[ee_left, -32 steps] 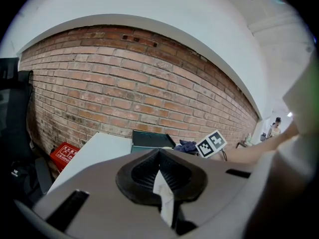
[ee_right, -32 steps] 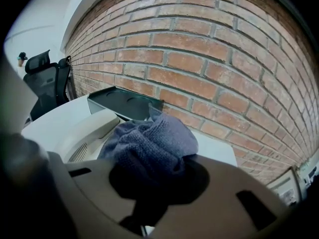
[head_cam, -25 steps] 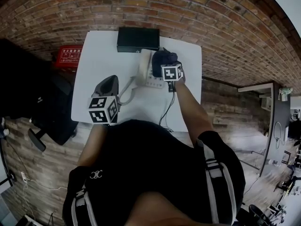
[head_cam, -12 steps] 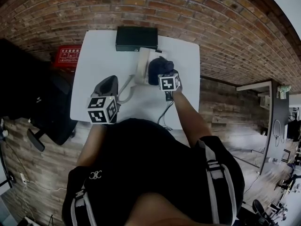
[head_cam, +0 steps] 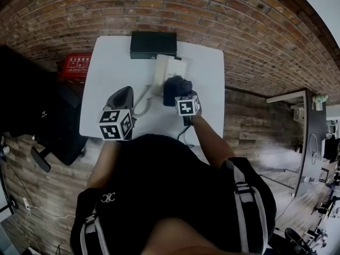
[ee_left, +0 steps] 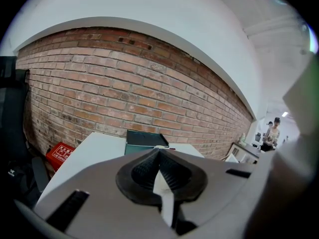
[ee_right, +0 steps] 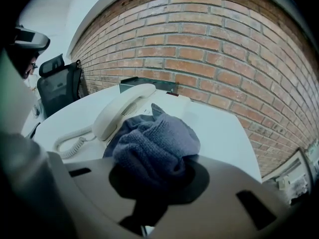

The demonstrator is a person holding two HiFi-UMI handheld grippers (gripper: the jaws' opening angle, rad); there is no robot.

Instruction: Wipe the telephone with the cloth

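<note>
A: Scene, big to small?
B: Brick wall behind. One white table, smooth top, rounded corners. One flat black box at its far edge.
A: Task items?
B: One cream plastic telephone, just in front of the box. Curved handset on its left side, one coiled cord trailing toward the near left. One cloth, blue-grey, nubby terry, bunched into a lump on the telephone's near end, touching the handset.
A: Tongs?
B: Two. Right tongs are clamped on the cloth, wad bulging out of the dark ribbed pads. Left tongs have their pads pressed together with nothing between, over the table's near left, well apart from the telephone.
</note>
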